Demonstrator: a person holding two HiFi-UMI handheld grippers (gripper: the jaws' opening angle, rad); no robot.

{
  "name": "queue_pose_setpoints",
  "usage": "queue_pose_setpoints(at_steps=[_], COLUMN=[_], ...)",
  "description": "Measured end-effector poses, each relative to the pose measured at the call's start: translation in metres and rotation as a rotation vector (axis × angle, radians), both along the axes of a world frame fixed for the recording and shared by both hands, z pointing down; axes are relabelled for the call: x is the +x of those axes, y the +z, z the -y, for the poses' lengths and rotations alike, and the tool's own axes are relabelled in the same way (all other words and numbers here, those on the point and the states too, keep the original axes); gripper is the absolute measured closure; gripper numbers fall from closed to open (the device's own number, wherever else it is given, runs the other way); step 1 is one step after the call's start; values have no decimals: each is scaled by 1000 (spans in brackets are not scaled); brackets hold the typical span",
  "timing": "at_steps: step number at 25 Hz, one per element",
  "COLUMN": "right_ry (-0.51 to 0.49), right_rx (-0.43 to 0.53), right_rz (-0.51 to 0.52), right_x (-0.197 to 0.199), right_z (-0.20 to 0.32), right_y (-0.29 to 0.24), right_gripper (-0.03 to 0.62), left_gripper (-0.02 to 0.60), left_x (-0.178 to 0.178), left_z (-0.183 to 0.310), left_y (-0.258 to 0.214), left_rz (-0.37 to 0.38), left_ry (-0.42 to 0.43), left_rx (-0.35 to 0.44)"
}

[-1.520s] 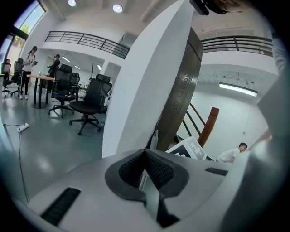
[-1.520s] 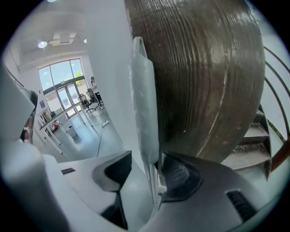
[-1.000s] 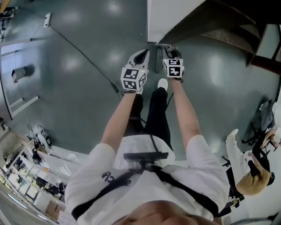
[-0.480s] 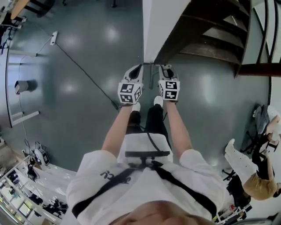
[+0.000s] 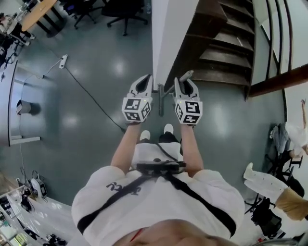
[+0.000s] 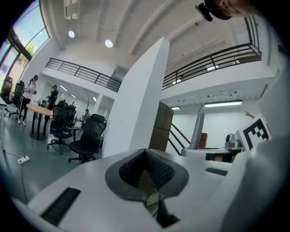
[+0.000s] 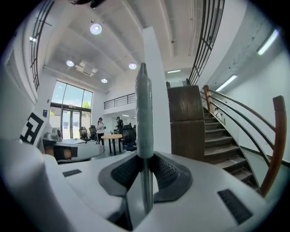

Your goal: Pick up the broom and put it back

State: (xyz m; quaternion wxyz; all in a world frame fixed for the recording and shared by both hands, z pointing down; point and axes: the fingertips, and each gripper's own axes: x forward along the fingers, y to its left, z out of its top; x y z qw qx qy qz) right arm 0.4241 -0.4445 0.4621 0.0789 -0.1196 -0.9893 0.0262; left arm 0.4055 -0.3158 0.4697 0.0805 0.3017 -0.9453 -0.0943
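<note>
1. At the foot of the dark wooden staircase [image 5: 226, 43], beside the white wall pillar [image 5: 166, 33], both tools are held out in front of the person over the glossy grey floor [image 5: 91, 101].
2. The right gripper [image 7: 144, 158] is pinched on the round grey handle of the broom [image 7: 144, 108]. The black ribbed pads are pressed against the pole from both sides.
3. The broom handle is seen upright between the right jaws. Its grey upper part rises above the pads, and its thinner metal shaft runs down below them.
4. In the left gripper view, the same pole is seen standing above the right tool, just beside the marker cube.
5. The left gripper [image 6: 147, 170] is pressed together. Its pads meet and nothing is held between them.
6. In the head view, the two tools are held side by side at about the same height, near each other but apart. The left one is not touching the broom.
7. The lower end of the broom cannot be clearly made out in any view.
8. Black office chairs [image 5: 122, 12] are noted on the open floor well beyond the pillar.
9. A white power strip [image 5: 62, 61] with a dark cable is noted on the floor to the left.
10. A light wooden table [image 7: 111, 136] with two people standing by it is visible far off in the right gripper view.
</note>
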Motion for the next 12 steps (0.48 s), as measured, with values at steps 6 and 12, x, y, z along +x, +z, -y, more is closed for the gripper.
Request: queue_pose_setpoints(at_steps=[6, 12], right_ry=[-41, -61], right_rx=[-28, -56], right_rz=[151, 197], right_x=[25, 28], right_z=[-27, -40], right_y=[-80, -113], right_gripper=[499, 499], left_gripper=[569, 569], left_x=[34, 42], left_z=[-11, -22], left_y=[-70, -109], left_rz=[136, 205], left_ry=[44, 42], left_rx=[26, 45])
